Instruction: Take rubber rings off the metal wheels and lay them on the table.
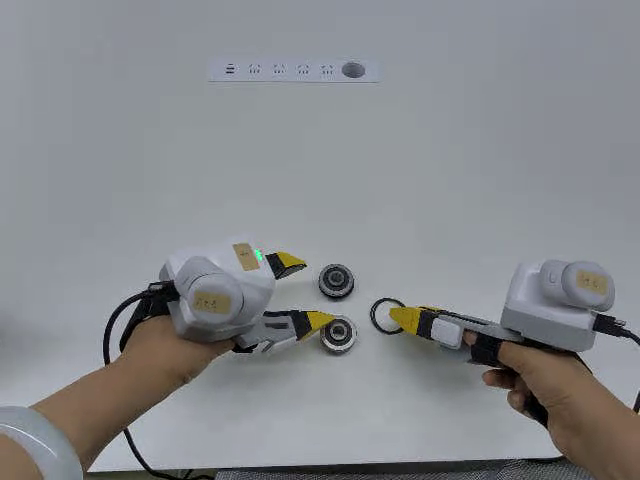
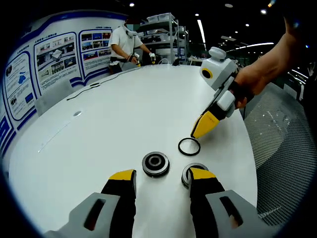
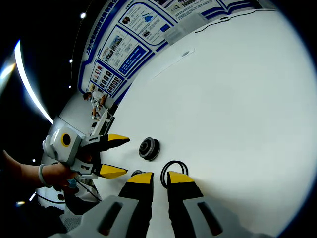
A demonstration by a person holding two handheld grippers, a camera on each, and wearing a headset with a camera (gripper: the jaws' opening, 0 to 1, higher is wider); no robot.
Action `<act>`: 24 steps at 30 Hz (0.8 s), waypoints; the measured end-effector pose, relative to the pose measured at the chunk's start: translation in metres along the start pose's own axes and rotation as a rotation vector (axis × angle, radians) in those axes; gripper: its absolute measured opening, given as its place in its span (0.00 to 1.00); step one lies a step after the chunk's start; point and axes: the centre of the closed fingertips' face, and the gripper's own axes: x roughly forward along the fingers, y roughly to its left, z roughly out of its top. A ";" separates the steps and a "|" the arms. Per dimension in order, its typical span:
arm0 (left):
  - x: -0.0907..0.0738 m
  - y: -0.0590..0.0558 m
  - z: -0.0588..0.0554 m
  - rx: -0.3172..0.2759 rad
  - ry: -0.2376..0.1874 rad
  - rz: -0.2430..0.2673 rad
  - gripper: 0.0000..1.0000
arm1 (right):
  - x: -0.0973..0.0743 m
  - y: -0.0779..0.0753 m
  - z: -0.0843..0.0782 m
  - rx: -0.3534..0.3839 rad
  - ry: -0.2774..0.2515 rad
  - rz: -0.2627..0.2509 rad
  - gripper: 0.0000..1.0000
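The rubber ring [image 1: 372, 315] lay flat on the white table [image 1: 450, 180], free of both wheels and just in front of the tips of my right claw [image 1: 400, 318]. That claw's yellow jaws were drawn together with only a sliver of a gap, and they held nothing. From the right gripper view the ring sat just past them, a little toward one side. I could not tell whether the tips touched it.

The two metal wheels stood close to the ring on its left in the head view. The nearer wheel [image 1: 339, 334] was just beside the lower jaw tip of my left claw [image 1: 312, 291], and in the left gripper view that jaw hid part of it. The farther wheel [image 1: 336, 281] sat out ahead of the gap between the left claw's jaws, touching neither. Those jaws were spread wide apart and gripped nothing. I could not make out whether either wheel carried a ring of its own.

My two claws pointed at each other across the ring and wheels. A white power strip [image 1: 293, 70] lay far back on the table, well apart from everything else.
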 end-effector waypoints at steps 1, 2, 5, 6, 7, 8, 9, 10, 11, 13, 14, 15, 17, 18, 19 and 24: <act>0.001 0.001 0.000 0.005 0.004 0.002 0.42 | 0.000 0.001 0.000 -0.001 0.000 0.002 0.12; 0.002 -0.001 0.002 0.004 0.002 -0.001 0.42 | 0.001 0.002 0.000 -0.001 0.001 0.005 0.12; 0.005 -0.001 0.003 0.012 0.007 -0.002 0.40 | 0.002 0.003 0.000 -0.002 0.002 0.009 0.11; 0.006 0.000 0.003 0.010 0.009 -0.005 0.39 | 0.003 0.004 0.000 -0.002 0.001 0.011 0.11; 0.007 0.000 0.003 0.017 0.015 -0.004 0.38 | 0.003 0.004 0.000 0.001 0.001 0.013 0.11; 0.007 0.001 0.003 0.022 0.017 -0.002 0.37 | 0.004 0.004 0.001 0.001 0.001 0.013 0.11; 0.008 0.001 0.003 0.020 0.020 -0.005 0.36 | 0.004 0.004 0.001 -0.001 0.001 0.014 0.11; 0.008 0.001 0.004 0.016 0.017 -0.007 0.36 | 0.005 0.004 0.001 -0.001 0.002 0.016 0.11; 0.009 0.001 0.004 0.016 0.019 -0.006 0.35 | 0.005 0.005 0.000 0.000 0.003 0.017 0.11; 0.011 0.003 0.004 0.017 0.023 -0.005 0.34 | 0.006 0.006 0.000 -0.002 0.004 0.019 0.11; 0.012 0.004 0.004 0.014 0.025 -0.006 0.32 | 0.006 0.006 0.001 -0.001 0.003 0.021 0.11; 0.013 0.005 0.004 0.015 0.032 -0.003 0.31 | 0.007 0.006 0.001 -0.001 0.003 0.021 0.11; 0.016 0.006 0.006 0.015 0.035 -0.004 0.29 | 0.007 0.006 0.001 -0.001 0.004 0.023 0.11; 0.017 0.006 0.006 0.015 0.036 -0.003 0.28 | 0.007 0.006 0.001 -0.001 0.004 0.024 0.11; 0.018 0.007 0.007 0.018 0.040 -0.002 0.27 | 0.008 0.007 0.001 -0.001 0.004 0.025 0.11; 0.023 0.006 0.009 0.028 0.046 -0.013 0.24 | 0.009 0.006 0.000 0.001 0.006 0.027 0.11</act>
